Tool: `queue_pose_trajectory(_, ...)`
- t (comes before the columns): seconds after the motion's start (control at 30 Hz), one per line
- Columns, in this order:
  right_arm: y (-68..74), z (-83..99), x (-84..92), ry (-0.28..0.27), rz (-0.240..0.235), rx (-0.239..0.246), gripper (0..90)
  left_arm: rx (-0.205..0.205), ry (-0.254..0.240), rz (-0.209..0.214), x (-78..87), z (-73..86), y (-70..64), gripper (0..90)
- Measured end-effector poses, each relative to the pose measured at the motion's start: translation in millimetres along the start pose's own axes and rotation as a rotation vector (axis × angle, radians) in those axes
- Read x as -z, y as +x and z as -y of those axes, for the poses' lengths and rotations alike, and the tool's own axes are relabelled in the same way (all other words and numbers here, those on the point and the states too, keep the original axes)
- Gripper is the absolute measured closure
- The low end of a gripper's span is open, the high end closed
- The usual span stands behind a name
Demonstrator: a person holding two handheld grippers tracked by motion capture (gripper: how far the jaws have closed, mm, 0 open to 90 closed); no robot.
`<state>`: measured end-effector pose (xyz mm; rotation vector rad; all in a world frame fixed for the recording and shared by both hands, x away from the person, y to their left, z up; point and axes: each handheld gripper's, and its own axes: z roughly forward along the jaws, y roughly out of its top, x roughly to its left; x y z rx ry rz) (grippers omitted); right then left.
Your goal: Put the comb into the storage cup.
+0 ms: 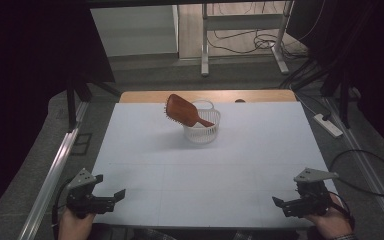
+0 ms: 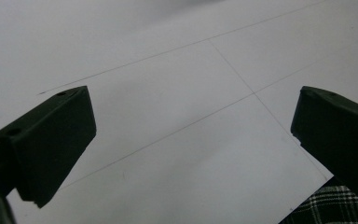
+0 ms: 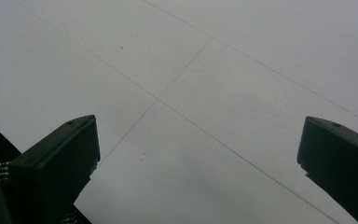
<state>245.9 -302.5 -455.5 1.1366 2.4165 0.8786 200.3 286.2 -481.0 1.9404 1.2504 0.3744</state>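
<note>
A reddish-brown wooden paddle hairbrush (image 1: pixel 183 112) sits in a small white slotted plastic basket (image 1: pixel 202 131) near the far middle of the white table sheet (image 1: pixel 200 165). Its handle end is down inside the basket, and its broad head leans out over the basket's left rim. The long axis runs from lower right to upper left in the high view, with the bristles along the left edge of the head. No writing can be read on brush or basket.

The left gripper (image 1: pixel 111 194) (image 2: pixel 191 140) rests at the near left corner, jaws spread wide and empty. The right gripper (image 1: pixel 281 204) (image 3: pixel 198 158) rests at the near right corner, also wide and empty. Both are well apart from the basket, with bare sheet between them and on every side of the basket.
</note>
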Motion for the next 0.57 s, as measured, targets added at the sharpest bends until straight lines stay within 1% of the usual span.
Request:
queue_pose_trajectory(0.37,0.6,-0.2,0.1,-0.001,0.001,0.001,0.0,-0.012,0.025,-0.022,1.6,2.2,-2.8,0.1)
queue_pose_trajectory(0.43,0.4,-0.2,-0.1,0.001,0.002,0.001,0.0,-0.01,0.024,-0.025,2.1,2.6,-2.9,0.2)
queue_pose_trajectory(0.57,0.2,-0.1,-0.1,0.0,0.002,0.001,0.0,0.005,0.02,-0.018,1.6,2.5,-1.4,0.3)
